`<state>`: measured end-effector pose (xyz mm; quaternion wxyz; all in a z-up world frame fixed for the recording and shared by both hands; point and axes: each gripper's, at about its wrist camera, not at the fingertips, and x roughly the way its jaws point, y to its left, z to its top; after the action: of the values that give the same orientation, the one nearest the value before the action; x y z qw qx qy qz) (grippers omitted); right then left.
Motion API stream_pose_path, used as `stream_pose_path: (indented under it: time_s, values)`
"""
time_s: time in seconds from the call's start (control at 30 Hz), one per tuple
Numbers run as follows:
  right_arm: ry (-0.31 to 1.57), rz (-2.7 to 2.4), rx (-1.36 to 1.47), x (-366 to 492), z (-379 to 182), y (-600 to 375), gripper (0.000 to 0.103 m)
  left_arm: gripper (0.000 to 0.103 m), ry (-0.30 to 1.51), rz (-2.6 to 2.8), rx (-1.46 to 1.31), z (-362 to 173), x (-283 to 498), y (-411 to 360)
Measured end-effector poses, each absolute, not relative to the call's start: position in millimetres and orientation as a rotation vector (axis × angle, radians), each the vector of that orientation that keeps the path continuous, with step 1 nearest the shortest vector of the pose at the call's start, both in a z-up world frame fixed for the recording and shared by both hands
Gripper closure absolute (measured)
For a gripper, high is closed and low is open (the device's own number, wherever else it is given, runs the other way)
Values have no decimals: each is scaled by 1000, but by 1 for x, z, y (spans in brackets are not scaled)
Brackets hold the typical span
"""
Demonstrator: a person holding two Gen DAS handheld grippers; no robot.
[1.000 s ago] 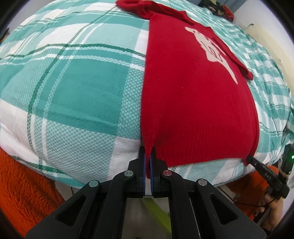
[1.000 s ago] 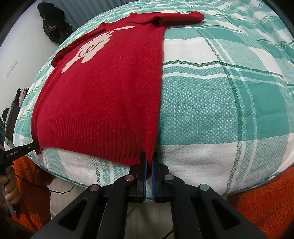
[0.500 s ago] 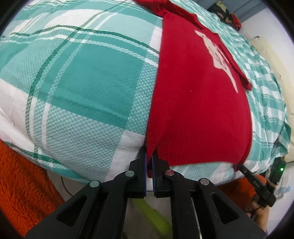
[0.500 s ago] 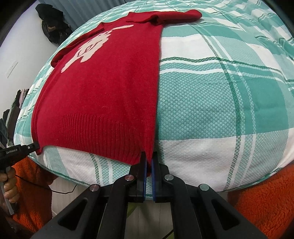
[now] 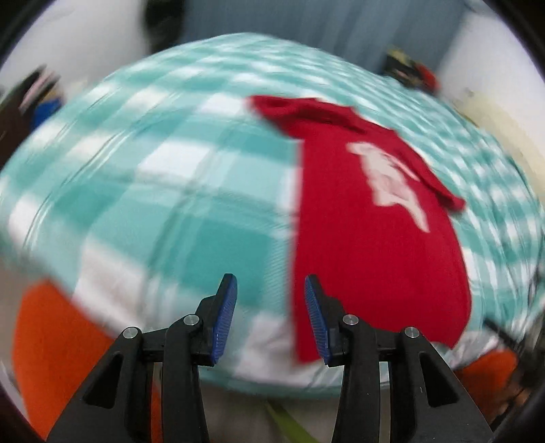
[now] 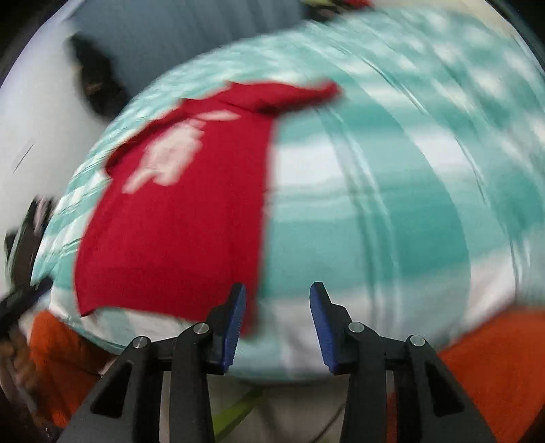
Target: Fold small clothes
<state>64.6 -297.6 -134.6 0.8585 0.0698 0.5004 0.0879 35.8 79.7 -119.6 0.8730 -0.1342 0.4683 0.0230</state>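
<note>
A red sweater (image 5: 368, 238) with a white print lies flat on the teal and white plaid bed cover (image 5: 170, 191). It also shows in the right wrist view (image 6: 177, 225). My left gripper (image 5: 270, 317) is open and empty, raised above the near edge, with the sweater's left hem corner just right of it. My right gripper (image 6: 277, 323) is open and empty, with the sweater's right hem corner just left of it. Both views are blurred by motion.
Orange fleece (image 5: 58, 344) shows below the bed's near edge in both views. Dark clothes (image 6: 97, 85) hang against the white wall behind the bed. A grey curtain (image 5: 306, 24) is at the back.
Both grippers have opened and let go of the sweater's hem corners. Both have pulled up and back from the bed, so more of the room shows.
</note>
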Motion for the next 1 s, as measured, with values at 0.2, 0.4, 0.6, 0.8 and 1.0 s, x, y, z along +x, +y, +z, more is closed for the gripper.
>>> stream_pose_path:
  time_s: [0.2,0.4,0.6,0.8,1.0]
  values:
    - [1008,367,42,113,-136,-240,63,47,1080,-43,-93,-159,87,17]
    - [1175,340,97,106,-175,-269,76,41,1044,-42,31,-152,45,22]
    - [1024,296,-42,173,-115,-269,57,38,921,178,-159,-131,41,78]
    - [951,335,-329,299,-115,-205,57,38,966,333,-212,-151,44,108]
    - [998,306,-428,385,-168,-156,58,35,1009,370,-280,-165,38,123]
